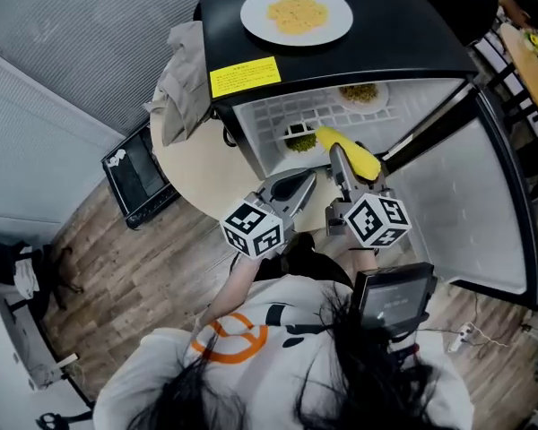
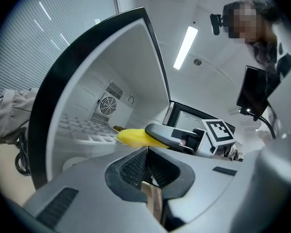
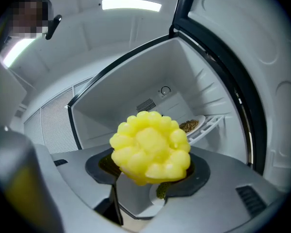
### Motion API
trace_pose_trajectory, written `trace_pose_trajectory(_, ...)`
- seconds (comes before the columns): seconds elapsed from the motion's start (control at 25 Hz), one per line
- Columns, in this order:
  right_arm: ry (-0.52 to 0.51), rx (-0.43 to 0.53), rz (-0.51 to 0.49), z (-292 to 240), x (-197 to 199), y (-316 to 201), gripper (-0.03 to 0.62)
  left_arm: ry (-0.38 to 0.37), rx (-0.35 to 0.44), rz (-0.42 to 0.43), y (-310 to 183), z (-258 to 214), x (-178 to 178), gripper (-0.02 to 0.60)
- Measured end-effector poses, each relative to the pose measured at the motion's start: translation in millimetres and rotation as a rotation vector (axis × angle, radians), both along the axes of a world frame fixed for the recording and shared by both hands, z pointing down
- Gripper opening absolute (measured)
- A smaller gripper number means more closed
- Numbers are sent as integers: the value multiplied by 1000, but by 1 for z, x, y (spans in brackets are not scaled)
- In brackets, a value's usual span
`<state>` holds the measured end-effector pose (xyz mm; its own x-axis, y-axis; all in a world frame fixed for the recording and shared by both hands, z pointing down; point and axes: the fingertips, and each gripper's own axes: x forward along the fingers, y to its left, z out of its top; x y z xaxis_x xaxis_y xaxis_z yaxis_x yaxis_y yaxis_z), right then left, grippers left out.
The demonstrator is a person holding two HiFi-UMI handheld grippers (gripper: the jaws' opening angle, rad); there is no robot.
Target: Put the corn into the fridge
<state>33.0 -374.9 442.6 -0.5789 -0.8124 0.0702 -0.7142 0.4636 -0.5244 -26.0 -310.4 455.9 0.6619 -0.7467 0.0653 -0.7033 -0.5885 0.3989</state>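
A black fridge (image 1: 403, 34) stands with its door (image 1: 471, 209) swung wide to the right, showing a white inside with a white grid shelf (image 1: 278, 115). Left of it and partly under it in the head view is a round pale table (image 1: 197, 173), and a crumpled beige cloth (image 1: 184, 79) lies on the table against the fridge's side. On top of the fridge sits a white plate (image 1: 255, 7) with yellow food. A smaller plate (image 1: 377, 99) with brownish food rests on the shelf inside, toward the back. The two hand-held tools point level at the open front, side by side and near each other. The left gripper (image 1: 307, 181) has its jaws pressed together with nothing between them. The right gripper (image 1: 341, 161) is clamped on the corn (image 1: 351, 155), a yellow cob held along the jaws with its blunt end facing the camera in the right gripper view. The cob's far tip reaches just into the fridge opening, in front of the shelf, and the cob touches nothing but the jaws. A yellow sticker (image 1: 244, 76) is stuck on the fridge's top front edge.
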Motion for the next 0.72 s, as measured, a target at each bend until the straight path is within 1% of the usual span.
trace_pose_trajectory(0.16, 33, 12, -41, 5, -9, -23, 253, -15, -10, -25, -8, 4, 1, 11)
trace_pose_trajectory(0.32, 64, 33, -99, 6, -26, -40, 253, -29, -30, -59, -13, 11, -5, 11)
trace_pose_trajectory(0.6, 99, 70, -225, 6, -68, -55, 253, -44, -54, -87, -16, 20, -14, 11)
trace_pose_trajectory(0.72, 119, 90, -278, 9, -80, -56, 253, -47, -64, -98, -17, 24, -18, 11)
